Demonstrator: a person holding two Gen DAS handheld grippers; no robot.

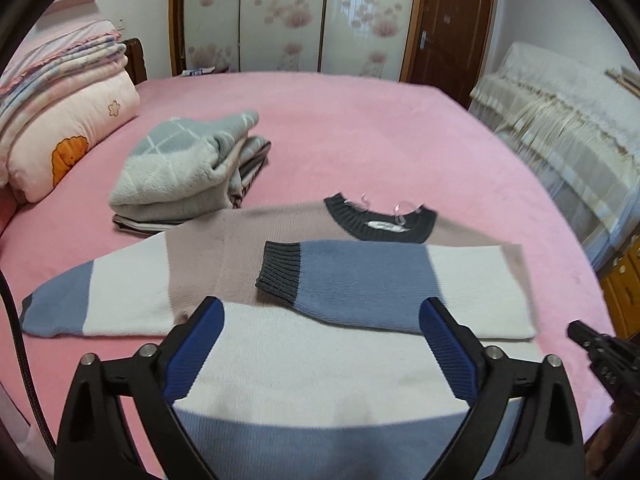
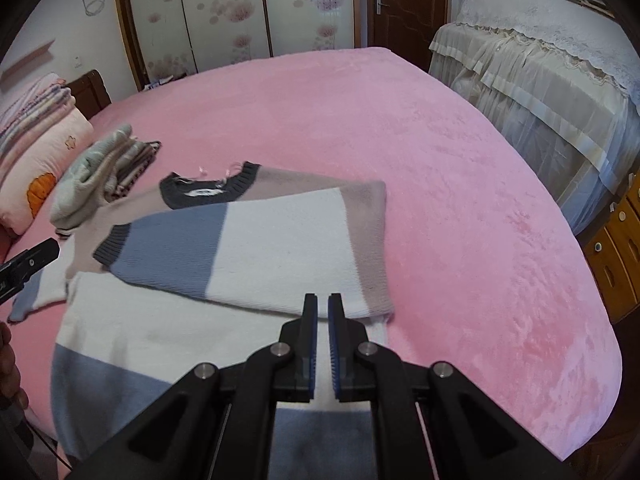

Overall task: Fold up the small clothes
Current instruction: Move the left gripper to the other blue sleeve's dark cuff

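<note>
nearest to us, our left gripper (image 1: 322, 312) hangs over the lower body of the sweater (image 1: 312, 368) with its blue pads (image 1: 200, 344) spread wide and nothing between them. our right gripper (image 2: 323, 308) has its two pads pressed together, with only a sliver of gap and no cloth caught in it; it hovers over the sweater's right edge, just short of the folded-in sleeve.

the sweater itself lies flat on the pink bed cover (image 2: 460, 184), hem toward us and dark collar (image 1: 380, 222) away. one sleeve (image 2: 248, 248) is already laid across the chest, its ribbed grey cuff (image 1: 280, 270) resting near the middle. the other sleeve (image 1: 92, 300) is stretched out flat to the left, so we judge that fold is the one yet to be done.

we take this for a soft, light knit: it should drape and sag as soon as it is lifted, and will not hold a crease by itself. the ribbed cuff and collar look thicker and firmer, so they give the surest bite. for the outstretched sleeve we would pinch at or just behind its cuff, and steady the shoulder seam with the other gripper so the body does not drag along the plush cover.

farther off, a stack of folded clothes (image 1: 188, 172) sits to the left beyond the collar, with bedding (image 1: 68, 120) piled past it at the bed's head.
</note>
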